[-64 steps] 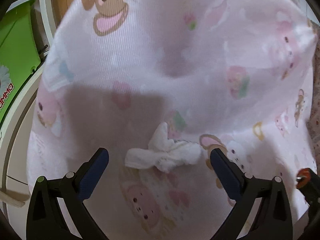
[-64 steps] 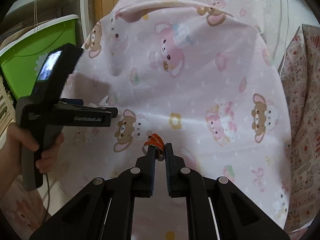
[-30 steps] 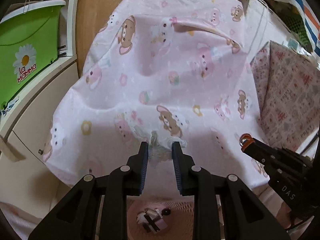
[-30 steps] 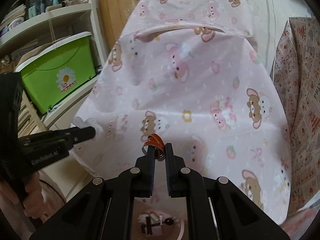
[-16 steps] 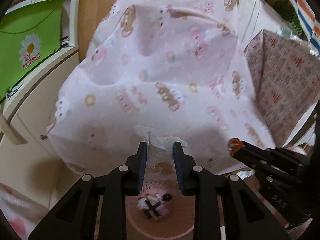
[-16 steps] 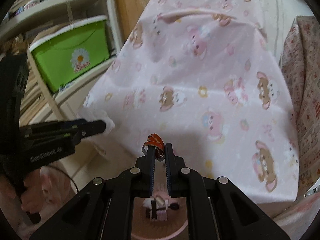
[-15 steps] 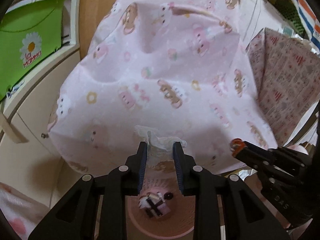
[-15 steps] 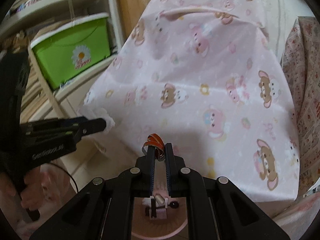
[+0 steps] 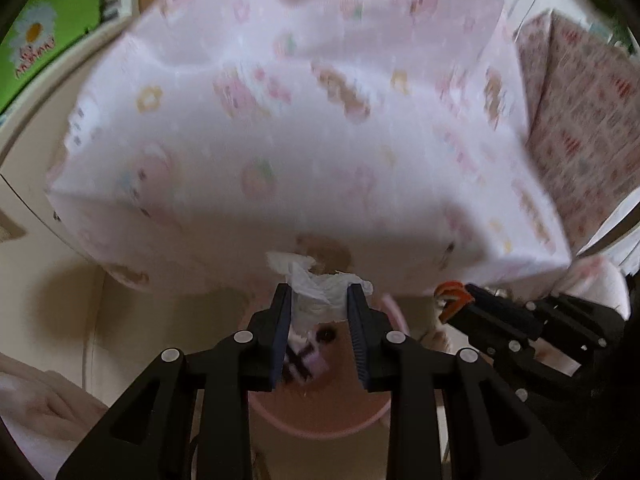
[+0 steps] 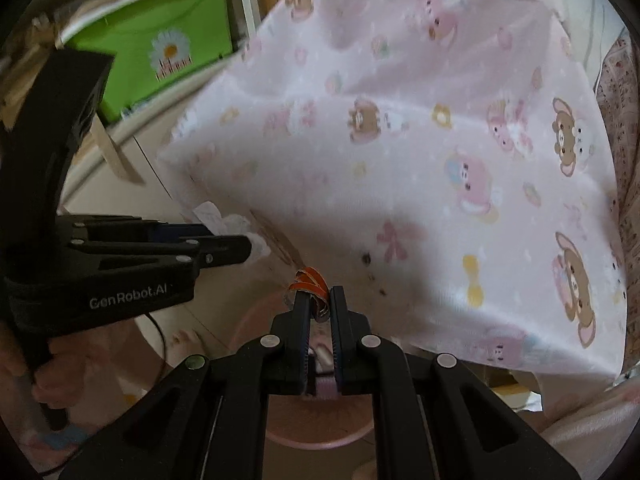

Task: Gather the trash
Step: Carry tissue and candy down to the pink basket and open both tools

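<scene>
White lettering "GenRobot.AI" stands on the black side of the left gripper [image 10: 250, 250], as seen from the right wrist. The green storage box [image 10: 160, 36] carries a daisy emblem with a short line of red lettering beneath it, too blurred to read in either view. No other text, number or sign is legible.
</scene>
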The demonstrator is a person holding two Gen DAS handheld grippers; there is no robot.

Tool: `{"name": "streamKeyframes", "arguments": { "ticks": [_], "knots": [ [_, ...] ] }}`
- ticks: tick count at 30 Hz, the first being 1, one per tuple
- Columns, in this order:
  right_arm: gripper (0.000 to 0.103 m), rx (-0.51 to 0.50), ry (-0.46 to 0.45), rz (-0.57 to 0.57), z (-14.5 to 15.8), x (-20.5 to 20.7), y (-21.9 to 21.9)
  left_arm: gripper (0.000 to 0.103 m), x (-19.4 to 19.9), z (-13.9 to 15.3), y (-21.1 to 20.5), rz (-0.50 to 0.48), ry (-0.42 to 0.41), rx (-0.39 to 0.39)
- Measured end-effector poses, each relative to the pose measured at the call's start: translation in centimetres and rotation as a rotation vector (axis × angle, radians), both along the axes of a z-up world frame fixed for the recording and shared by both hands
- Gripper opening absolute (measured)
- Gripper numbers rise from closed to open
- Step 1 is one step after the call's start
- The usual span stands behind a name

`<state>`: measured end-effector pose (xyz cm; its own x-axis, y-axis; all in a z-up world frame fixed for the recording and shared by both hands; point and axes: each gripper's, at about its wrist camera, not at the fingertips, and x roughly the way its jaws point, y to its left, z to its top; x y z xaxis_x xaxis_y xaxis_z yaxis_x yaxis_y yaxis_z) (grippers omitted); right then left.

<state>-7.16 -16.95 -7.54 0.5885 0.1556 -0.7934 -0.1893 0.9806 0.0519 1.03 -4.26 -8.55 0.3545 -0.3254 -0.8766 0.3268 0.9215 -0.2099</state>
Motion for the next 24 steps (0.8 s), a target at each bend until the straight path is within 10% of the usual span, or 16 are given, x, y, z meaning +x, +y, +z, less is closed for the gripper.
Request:
{"name": "streamKeyframes", "arguments": {
  "ticks": [7,24],
  "knots": [
    [0.011,0.024,0.186,-0.006,-4.6,1.6,0.3,0.027,0.9,-5.0,-1.0,0.007,0.127,0.117],
    [0.022,-0.026,0.269,-0.052,-7.2,2.3,-0.3,0.038,0.9,-7.7,-1.5,0.029,0.210,0.151]
  ]
}}
